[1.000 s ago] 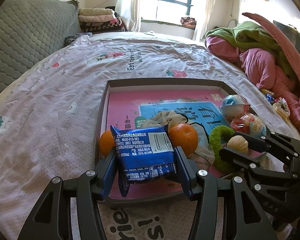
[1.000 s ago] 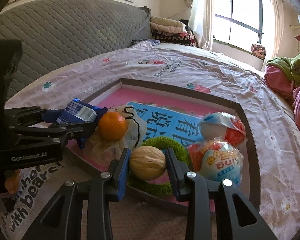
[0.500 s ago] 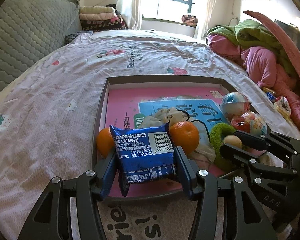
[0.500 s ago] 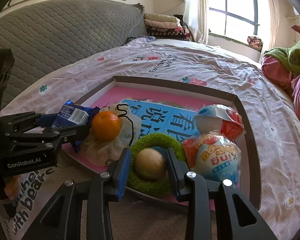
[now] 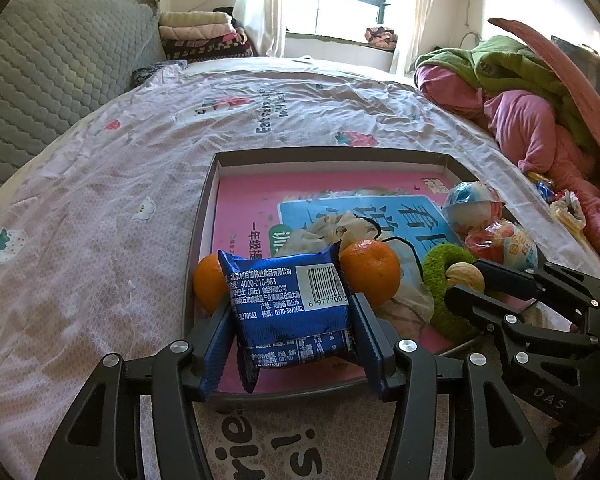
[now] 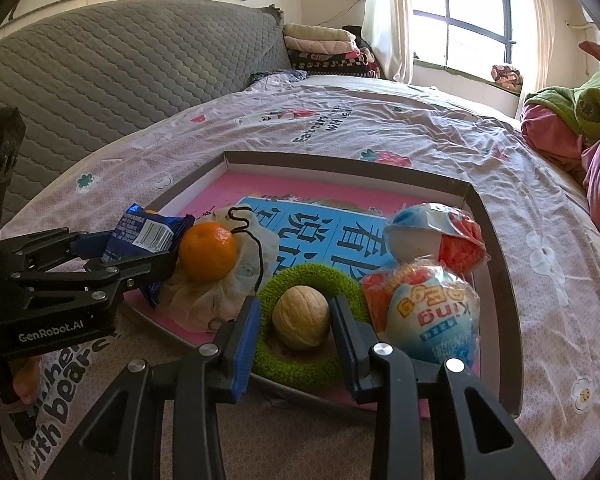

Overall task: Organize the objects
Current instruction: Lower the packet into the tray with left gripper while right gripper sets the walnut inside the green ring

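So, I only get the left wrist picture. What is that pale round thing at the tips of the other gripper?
Observer: A walnut. The right wrist view shows it sitting in the hole of the green ring, inside the tray.
Visitor: Is that gripper squeezing it?
Observer: I cannot tell. The right gripper straddles it, but a thin gap shows beside one finger.
Visitor: And my blue packet?
Observer: From the side, the left gripper holds the blue packet over the tray's near corner, right beside the orange.
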Available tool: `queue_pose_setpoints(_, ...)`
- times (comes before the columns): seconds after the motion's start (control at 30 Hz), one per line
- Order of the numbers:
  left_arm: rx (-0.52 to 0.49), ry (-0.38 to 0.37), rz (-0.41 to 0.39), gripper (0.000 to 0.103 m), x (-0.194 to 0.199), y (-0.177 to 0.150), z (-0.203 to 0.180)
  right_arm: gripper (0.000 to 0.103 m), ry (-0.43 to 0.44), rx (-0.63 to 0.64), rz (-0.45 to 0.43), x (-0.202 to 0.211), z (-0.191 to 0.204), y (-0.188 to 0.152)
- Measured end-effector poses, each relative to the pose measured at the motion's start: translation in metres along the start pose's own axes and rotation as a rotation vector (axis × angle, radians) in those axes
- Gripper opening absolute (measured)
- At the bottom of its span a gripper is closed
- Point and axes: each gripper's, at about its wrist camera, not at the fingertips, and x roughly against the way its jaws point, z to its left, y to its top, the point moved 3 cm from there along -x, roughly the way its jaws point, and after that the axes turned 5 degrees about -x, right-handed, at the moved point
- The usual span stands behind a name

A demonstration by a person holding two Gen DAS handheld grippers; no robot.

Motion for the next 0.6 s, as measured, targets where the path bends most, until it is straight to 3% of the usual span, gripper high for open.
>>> queue_pose_setpoints(0.47, -0.011, 0.008, 0.017, 0.062, -0.0016, -0.0017, -0.0003, 0.037, 0.002, -0.007, 0.004, 0.0014, -0.0008, -0.0001)
queue_pose_setpoints(0.6, -0.007, 0.014, 0.019, 0.068, -0.0016, -0.0008, 0.0004, 0.040, 0.004, -0.007, 0.006, 0.0028, -0.0014, -0.0004)
